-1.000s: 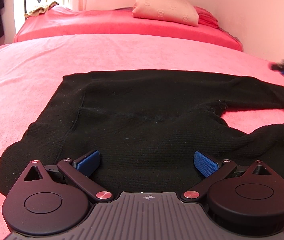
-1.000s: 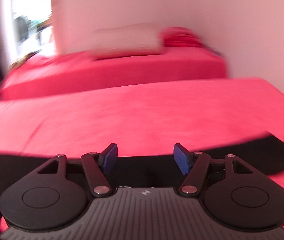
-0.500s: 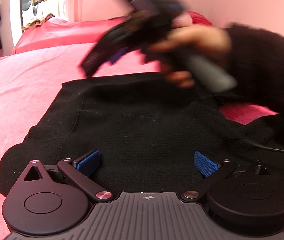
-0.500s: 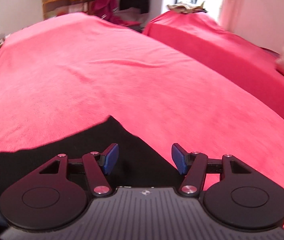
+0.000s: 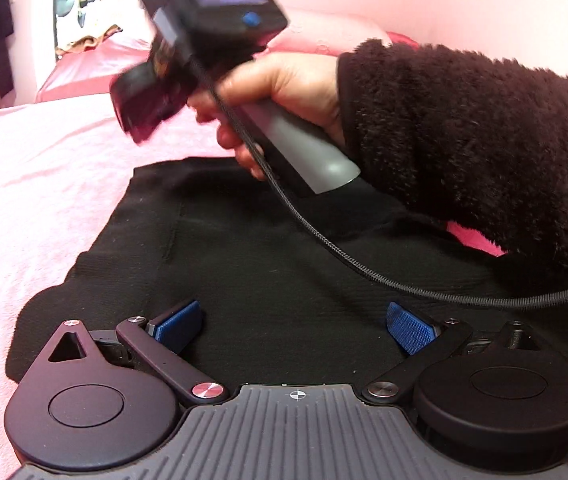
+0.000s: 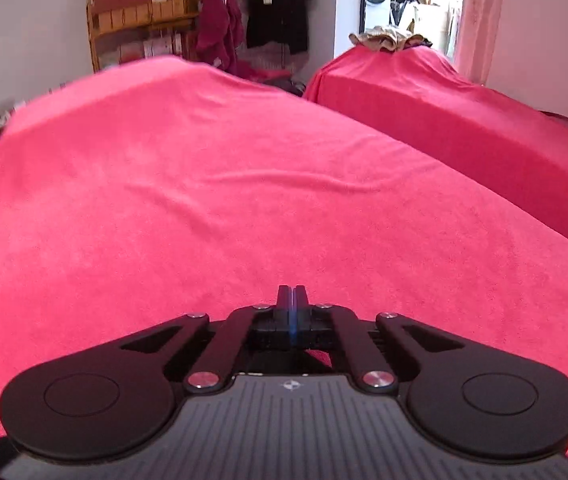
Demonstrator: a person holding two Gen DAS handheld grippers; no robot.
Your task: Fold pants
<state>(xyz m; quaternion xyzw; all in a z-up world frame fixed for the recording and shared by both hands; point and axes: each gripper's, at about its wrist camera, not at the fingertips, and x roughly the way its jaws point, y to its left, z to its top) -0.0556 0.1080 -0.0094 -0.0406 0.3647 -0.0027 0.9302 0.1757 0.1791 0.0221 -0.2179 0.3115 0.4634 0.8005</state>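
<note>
right tool (image 6: 292, 294) pinched closed, apparently empty, above bed (image 6: 244, 200); left tool (image 5: 295, 320) spread wide over black pants (image 5: 284, 272); risk: cable (image 5: 363, 268) drags and rumples cloth.

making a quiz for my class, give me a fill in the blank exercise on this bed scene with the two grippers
The left gripper has its blue pads spread ____.
The right gripper has its jaws ____.
The knit pants under the left gripper are ____ in colour.
The hand holding the right gripper wears a fuzzy dark ____.

Missing words: open; shut; black; sleeve
</note>
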